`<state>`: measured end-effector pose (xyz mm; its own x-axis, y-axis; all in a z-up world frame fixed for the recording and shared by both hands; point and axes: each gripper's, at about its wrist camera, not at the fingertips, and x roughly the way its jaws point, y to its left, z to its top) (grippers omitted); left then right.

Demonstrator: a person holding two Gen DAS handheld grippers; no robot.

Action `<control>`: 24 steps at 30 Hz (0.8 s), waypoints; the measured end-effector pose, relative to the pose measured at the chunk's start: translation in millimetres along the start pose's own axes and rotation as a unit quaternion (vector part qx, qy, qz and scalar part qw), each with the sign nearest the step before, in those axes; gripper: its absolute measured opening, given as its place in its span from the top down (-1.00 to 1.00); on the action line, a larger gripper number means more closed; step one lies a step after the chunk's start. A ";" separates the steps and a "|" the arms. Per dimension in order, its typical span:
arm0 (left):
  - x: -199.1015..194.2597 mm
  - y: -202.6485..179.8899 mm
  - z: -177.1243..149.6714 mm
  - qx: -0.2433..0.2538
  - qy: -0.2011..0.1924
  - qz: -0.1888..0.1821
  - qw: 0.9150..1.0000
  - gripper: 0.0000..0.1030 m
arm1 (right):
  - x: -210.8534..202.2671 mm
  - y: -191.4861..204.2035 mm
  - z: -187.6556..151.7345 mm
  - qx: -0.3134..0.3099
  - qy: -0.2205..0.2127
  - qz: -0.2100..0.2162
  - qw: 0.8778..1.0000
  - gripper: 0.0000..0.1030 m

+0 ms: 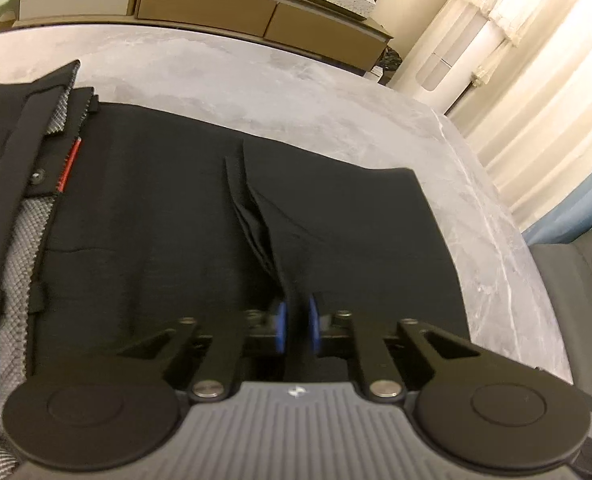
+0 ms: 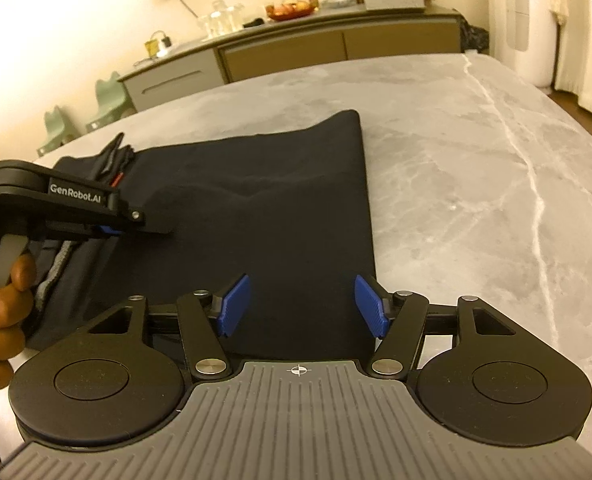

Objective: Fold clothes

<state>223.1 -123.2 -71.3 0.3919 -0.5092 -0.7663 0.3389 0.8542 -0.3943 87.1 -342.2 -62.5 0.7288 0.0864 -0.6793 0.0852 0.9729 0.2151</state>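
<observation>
Dark trousers (image 1: 167,216) lie folded on a grey marble table (image 1: 255,76); the waistband with grey lining and a red tag is at the left. My left gripper (image 1: 296,324) is shut on a raised fold of the trouser fabric near the front edge. In the right wrist view the trousers (image 2: 279,208) lie flat ahead, and the left gripper (image 2: 111,230) shows at the left, held by a hand. My right gripper (image 2: 302,306) is open and empty, low over the near end of the trousers.
The marble table (image 2: 476,168) stretches to the right and back. A long sideboard (image 2: 296,52) with a fruit bowl, glasses and a box stands behind it. Curtains (image 1: 536,80) and a grey chair (image 1: 576,280) are at the right.
</observation>
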 end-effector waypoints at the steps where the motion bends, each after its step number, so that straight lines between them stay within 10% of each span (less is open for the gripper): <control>1: 2.8 -1.5 1.6 -0.007 0.002 -0.008 1.000 0.89 | -1.3 -1.4 0.5 0.003 -0.003 -0.001 1.000 -0.24; 18: 53.3 -94.1 -5.7 0.039 0.024 -0.025 0.999 0.89 | -29.0 -83.8 5.8 0.132 -0.045 -0.047 0.989 -0.25; 24: 45.7 -86.8 -11.0 0.032 0.038 -0.020 0.999 0.51 | -18.5 -79.0 -2.4 0.100 -0.019 -0.051 0.994 -0.22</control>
<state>202.2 -219.4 -77.7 0.3116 -0.5314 -0.7877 0.4084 0.8234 -0.3939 65.3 -420.1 -68.7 0.7336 -0.0224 -0.6792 0.2903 0.9140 0.2834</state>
